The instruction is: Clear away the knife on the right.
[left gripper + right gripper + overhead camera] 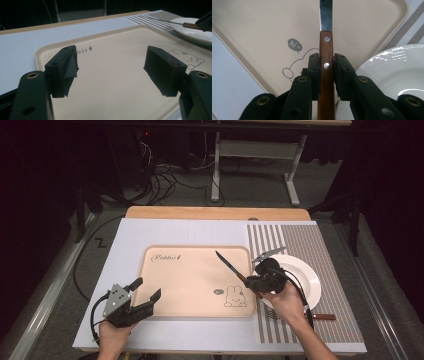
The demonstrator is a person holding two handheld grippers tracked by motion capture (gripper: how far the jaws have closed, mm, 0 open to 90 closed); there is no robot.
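The right gripper [327, 65] pinches a knife [231, 268] by its wooden handle above the tray [165, 295] beside the plate [309, 279], left gripper [145, 295] spread empty; pinched well behind the blade, the knife could pivot and slip.

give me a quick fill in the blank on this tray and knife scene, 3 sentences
1. The right gripper is shut on the wooden handle of a ____.
2. The left gripper hovers with its jaws ____ and nothing between them.
3. The beige tray has a cartoon ____ drawn near the corner closest to the white plate.

Missing words: knife; open; rabbit
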